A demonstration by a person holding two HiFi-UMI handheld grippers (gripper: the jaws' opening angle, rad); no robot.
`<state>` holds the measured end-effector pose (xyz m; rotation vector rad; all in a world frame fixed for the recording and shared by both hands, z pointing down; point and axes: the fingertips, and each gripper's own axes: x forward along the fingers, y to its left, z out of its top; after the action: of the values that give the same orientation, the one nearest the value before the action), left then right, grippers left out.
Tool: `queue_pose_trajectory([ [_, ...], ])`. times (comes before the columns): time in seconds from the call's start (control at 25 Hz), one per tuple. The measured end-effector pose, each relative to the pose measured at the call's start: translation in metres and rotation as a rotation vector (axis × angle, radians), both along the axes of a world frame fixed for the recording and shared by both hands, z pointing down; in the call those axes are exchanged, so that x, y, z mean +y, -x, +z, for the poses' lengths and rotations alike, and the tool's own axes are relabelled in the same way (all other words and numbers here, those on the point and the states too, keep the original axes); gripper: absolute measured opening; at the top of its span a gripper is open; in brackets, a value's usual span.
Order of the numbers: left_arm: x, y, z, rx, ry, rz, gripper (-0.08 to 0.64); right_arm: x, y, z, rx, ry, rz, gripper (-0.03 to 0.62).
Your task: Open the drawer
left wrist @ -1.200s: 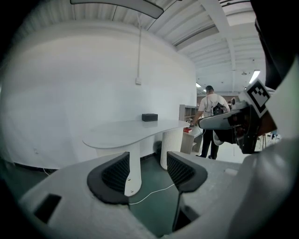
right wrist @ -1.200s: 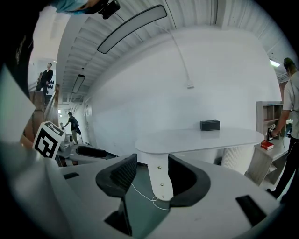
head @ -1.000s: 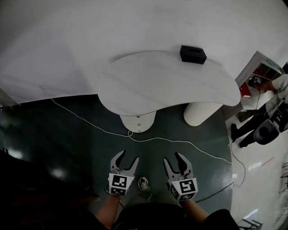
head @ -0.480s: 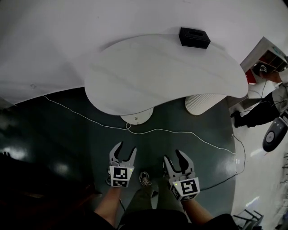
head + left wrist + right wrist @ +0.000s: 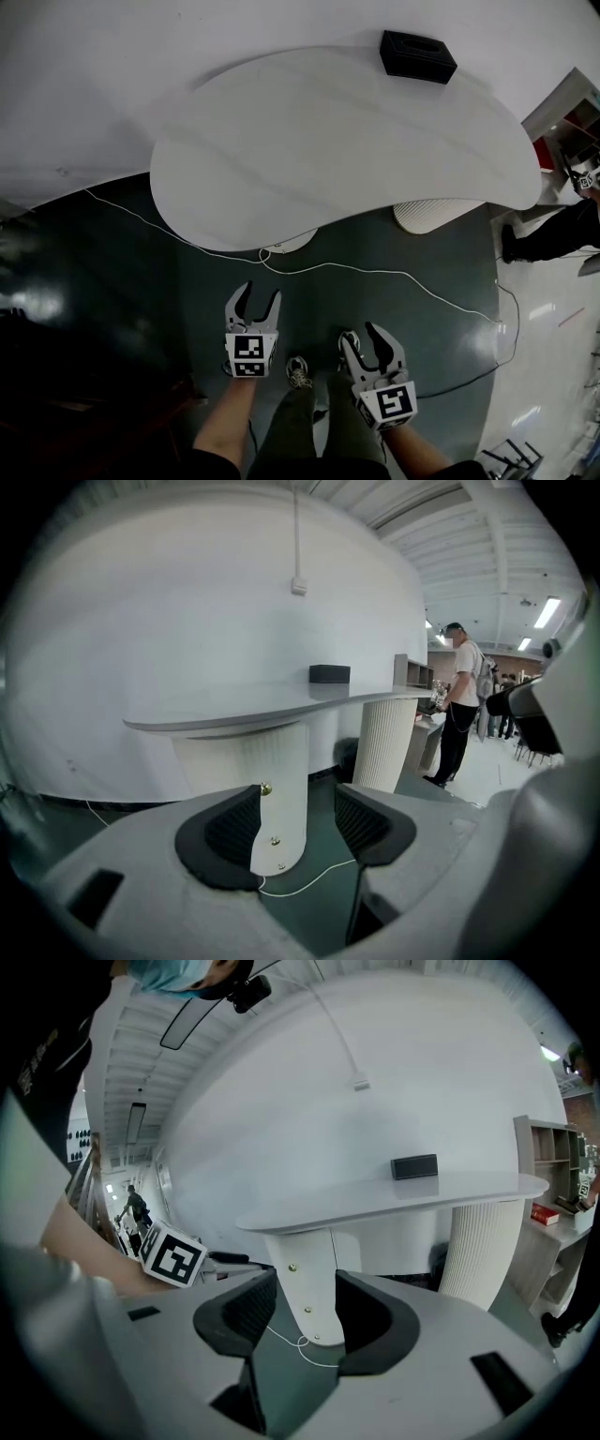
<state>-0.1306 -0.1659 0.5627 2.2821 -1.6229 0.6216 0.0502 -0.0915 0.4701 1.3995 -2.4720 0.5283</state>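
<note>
A small black box (image 5: pixel 418 54) stands at the far right of a white curved table (image 5: pixel 309 150); no drawer front shows from here. Both grippers hang over the dark floor, well short of the table. My left gripper (image 5: pixel 260 292) is open with nothing between its pads. My right gripper (image 5: pixel 361 333) is open too, its jaws closing slightly on nothing. Through the left gripper (image 5: pixel 298 827) I look at the table's pedestal (image 5: pixel 272 789), with the black box (image 5: pixel 329 674) above. Beyond the right gripper (image 5: pixel 305 1307) the black box (image 5: pixel 413 1166) sits on the table (image 5: pixel 394 1206).
A white cable (image 5: pixel 375 274) runs across the floor between me and the table. A ribbed white column (image 5: pixel 436 214) holds up the table's right end. A shelf unit (image 5: pixel 548 1166) and a person (image 5: pixel 461 705) stand at the right. My shoes (image 5: pixel 298 372) show below.
The table has come nearer and fills more of the head view. Both grippers have sunk lower in the frame and stay open.
</note>
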Motion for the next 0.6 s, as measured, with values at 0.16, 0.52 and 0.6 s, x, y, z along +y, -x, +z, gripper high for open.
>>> queue_pose_trajectory([
  [0.16, -0.024, -0.002, 0.020, 0.011, 0.008, -0.069, 0.242, -0.012, -0.015, 0.029, 0.001, 0.039, -0.006, 0.181],
  [0.52, -0.060, 0.007, 0.072, -0.044, 0.056, -0.145, 0.241, -0.039, -0.034, 0.072, -0.025, 0.074, -0.027, 0.179],
  [0.6, -0.071, 0.009, 0.078, -0.060, 0.053, -0.159, 0.241, -0.035, -0.038, 0.086, -0.029, 0.105, -0.035, 0.179],
])
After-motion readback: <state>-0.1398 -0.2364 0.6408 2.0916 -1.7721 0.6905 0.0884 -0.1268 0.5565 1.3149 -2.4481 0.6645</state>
